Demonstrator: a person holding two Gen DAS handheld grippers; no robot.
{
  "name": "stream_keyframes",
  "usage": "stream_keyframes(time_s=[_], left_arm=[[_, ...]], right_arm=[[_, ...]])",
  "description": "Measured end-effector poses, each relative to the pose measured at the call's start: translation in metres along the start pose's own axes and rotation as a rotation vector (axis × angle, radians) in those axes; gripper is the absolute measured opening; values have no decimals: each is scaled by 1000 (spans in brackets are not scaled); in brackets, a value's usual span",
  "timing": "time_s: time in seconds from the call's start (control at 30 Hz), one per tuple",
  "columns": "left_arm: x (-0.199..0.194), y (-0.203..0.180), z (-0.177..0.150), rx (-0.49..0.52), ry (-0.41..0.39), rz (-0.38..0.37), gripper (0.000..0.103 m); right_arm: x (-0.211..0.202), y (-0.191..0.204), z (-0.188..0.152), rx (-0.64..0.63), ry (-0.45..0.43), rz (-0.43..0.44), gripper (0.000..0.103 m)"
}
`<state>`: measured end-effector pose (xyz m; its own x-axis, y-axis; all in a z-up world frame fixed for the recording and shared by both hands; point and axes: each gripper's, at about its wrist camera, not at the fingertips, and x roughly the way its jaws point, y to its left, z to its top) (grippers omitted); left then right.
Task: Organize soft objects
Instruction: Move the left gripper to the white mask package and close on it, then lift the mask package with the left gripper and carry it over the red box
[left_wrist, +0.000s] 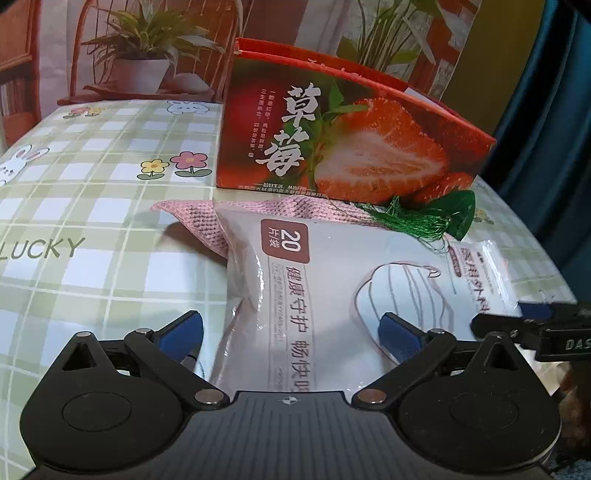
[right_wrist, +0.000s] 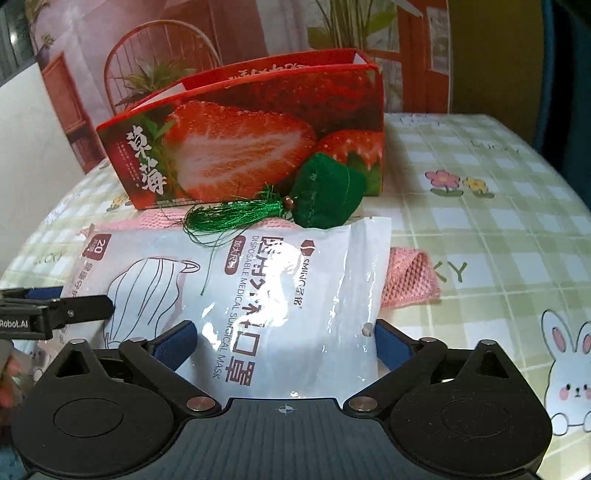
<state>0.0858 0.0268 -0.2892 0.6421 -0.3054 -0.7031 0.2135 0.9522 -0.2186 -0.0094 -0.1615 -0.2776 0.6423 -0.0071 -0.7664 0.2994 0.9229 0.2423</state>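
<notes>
Green tasselled sachet blocks the strawberry box; both claws gape around the mask pack.

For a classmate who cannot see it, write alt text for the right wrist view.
The right gripper straddles one end of a white mask packet on a checked tablecloth. Behind it lie a green tasselled sachet, a pink cloth and a strawberry box.

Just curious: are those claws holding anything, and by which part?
Nothing gripped: left claw and right claw sit open around opposite ends of the mask pack.
</notes>
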Motion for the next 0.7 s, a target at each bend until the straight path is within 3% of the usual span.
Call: stream_keyframes(time_s=[0.03,0.07,0.1,0.27,0.43,0.7], left_arm=[[-1,1,0,-11,-4,-11,95],[-3,3,0,-22,-8,-39,83],[-4,5,1,-34,-5,-56,77],[-7,14,1,-82,-7,-87,64],[-8,12,0,-75,-1,-107,63],[-8,14,0,-73,-15,-92,61]], right_arm=[[1,-2,0,12,8,10,94],[1,-3,-1,15,1,14,94],[1,-3,-2,13,2,14,94],[2,-1,-2,2,-3,24,91],[1,5,-1,-15,-2,68,84],[4,4,-3,-25,-9,78,89]])
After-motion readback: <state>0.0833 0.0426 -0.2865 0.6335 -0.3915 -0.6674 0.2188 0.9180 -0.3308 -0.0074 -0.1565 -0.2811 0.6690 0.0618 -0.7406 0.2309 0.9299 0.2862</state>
